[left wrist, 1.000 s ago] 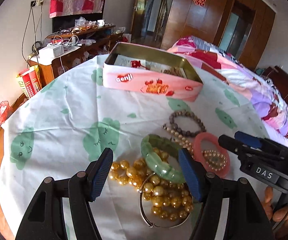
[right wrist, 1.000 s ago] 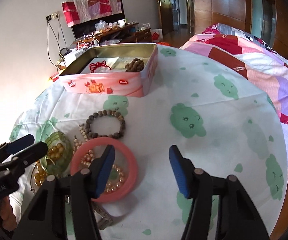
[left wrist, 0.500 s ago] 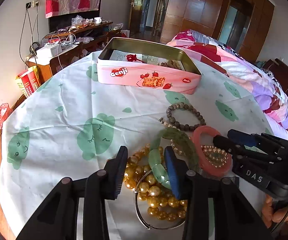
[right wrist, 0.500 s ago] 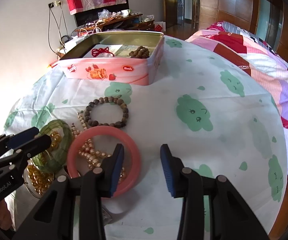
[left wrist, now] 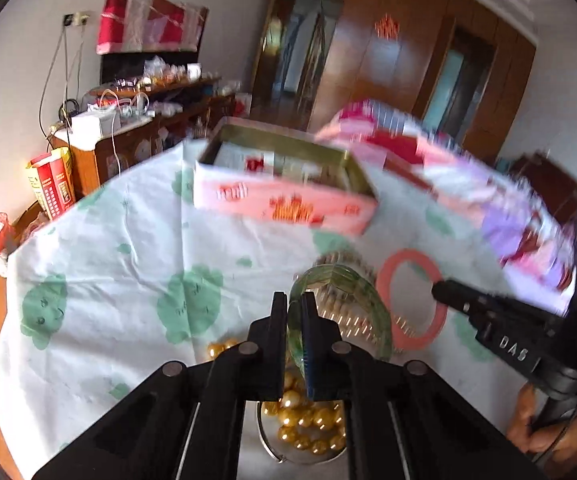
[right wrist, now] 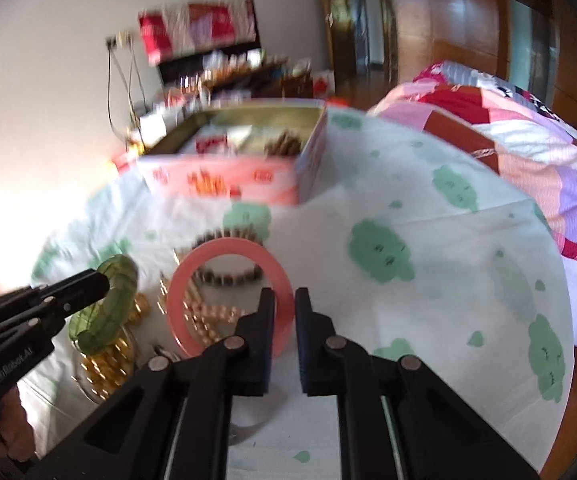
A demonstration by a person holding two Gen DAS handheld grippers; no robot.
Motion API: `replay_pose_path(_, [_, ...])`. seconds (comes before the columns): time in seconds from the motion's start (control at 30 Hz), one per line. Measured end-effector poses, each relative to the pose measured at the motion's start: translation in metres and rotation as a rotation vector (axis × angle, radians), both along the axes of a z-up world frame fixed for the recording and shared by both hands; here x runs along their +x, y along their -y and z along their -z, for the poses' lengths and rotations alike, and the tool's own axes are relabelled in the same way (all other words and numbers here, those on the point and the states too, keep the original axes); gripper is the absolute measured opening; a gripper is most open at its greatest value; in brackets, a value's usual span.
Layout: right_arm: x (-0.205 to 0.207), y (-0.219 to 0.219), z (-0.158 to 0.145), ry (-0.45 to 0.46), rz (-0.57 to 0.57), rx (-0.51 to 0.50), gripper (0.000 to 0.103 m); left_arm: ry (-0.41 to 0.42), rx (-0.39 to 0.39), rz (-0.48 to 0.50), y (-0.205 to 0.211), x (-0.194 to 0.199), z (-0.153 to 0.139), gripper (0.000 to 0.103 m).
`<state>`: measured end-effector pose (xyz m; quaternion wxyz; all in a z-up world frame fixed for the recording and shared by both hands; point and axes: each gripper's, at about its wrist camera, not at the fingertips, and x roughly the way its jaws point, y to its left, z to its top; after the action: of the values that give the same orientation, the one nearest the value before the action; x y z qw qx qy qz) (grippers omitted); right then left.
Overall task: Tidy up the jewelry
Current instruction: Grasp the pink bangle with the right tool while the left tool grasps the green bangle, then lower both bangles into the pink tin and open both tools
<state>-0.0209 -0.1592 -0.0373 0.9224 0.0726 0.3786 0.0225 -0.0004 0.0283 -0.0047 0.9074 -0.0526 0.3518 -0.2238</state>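
We see the pink tin (left wrist: 284,204) waiting far back on the table; our left gripper (left wrist: 294,312) just squeezed onto the green bangle (left wrist: 348,280); our right gripper (right wrist: 284,312) just squeezed onto the pink bangle (right wrist: 224,250); both rings tip up, ready for the tin.

Daylit, bright. Glare washes the right-wrist view at 9 o'clock. Motion blur smears both centres. Fisheye bending, black vignette at corners.
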Motion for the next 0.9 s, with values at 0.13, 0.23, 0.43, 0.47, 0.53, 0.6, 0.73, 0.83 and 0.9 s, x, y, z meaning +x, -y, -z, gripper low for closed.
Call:
replay_pose_path(0.13, [-0.007, 0.009, -0.009, 0.064, 0.030, 0.046, 0.013, 0.062, -0.045, -0.017, -0.004, -0.003, -0.014, 0.006])
replay_pose_path(0.23, [-0.008, 0.010, -0.014, 0.091, 0.039, 0.066, 0.013, 0.085, -0.045, -0.026, -0.003, -0.004, -0.018, 0.006])
replay_pose_path(0.43, [-0.006, 0.014, -0.022, 0.117, 0.058, 0.077, 0.013, 0.078, -0.049, -0.023, -0.002, -0.001, -0.017, 0.006])
replay_pose_path(0.47, [-0.005, 0.016, -0.022, 0.116, 0.059, 0.079, 0.013, 0.074, -0.049, -0.021, -0.001, 0.001, -0.016, 0.006])
replay_pose_path(0.53, [-0.002, 0.018, -0.022, 0.113, 0.063, 0.084, 0.013, 0.068, -0.048, -0.018, 0.000, 0.002, -0.015, 0.006])
replay_pose_path(0.6, [0.002, 0.019, -0.022, 0.107, 0.067, 0.080, 0.013, 0.065, -0.046, -0.019, 0.000, 0.005, -0.014, 0.006])
replay_pose_path(0.73, [0.008, 0.022, -0.023, 0.101, 0.072, 0.092, 0.013, 0.077, -0.051, -0.027, -0.001, 0.011, -0.018, 0.006])
replay_pose_path(0.83, [0.014, 0.024, -0.029, 0.115, 0.074, 0.099, 0.013, 0.089, -0.063, -0.037, -0.003, 0.022, -0.026, 0.006])
replay_pose_path(0.9, [0.019, 0.025, -0.033, 0.124, 0.071, 0.107, 0.013, 0.098, -0.069, -0.042, -0.003, 0.028, -0.029, 0.006])
